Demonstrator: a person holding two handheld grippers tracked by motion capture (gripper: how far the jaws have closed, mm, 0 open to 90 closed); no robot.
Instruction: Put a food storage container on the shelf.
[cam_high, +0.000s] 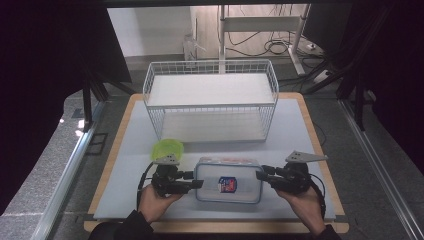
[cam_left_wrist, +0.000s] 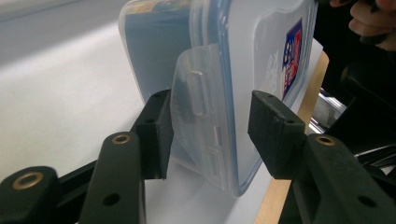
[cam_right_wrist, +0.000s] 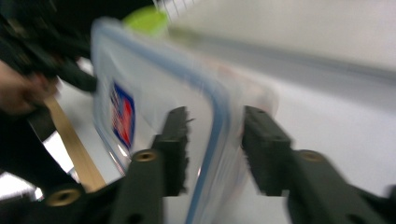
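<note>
Both hands' grippers, left (cam_high: 199, 179) and right (cam_high: 259, 172), straddle (without visibly clamping) the lidded container (cam_high: 229, 180) ends.

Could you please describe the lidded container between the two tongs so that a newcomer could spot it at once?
Start at the white wire shelf rack at the far side of the table. In front of it, near the person's edge, lies a clear rectangular plastic container with a blue-rimmed lid. Unlike the small lime-green bowl beside it, its lid bears a red-and-blue sticker.

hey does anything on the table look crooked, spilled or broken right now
Nothing stands out. The lidded container lies flat and square near the front edge between the left gripper and the right gripper, and the wire rack stands upright behind it. No spill shows.
</note>
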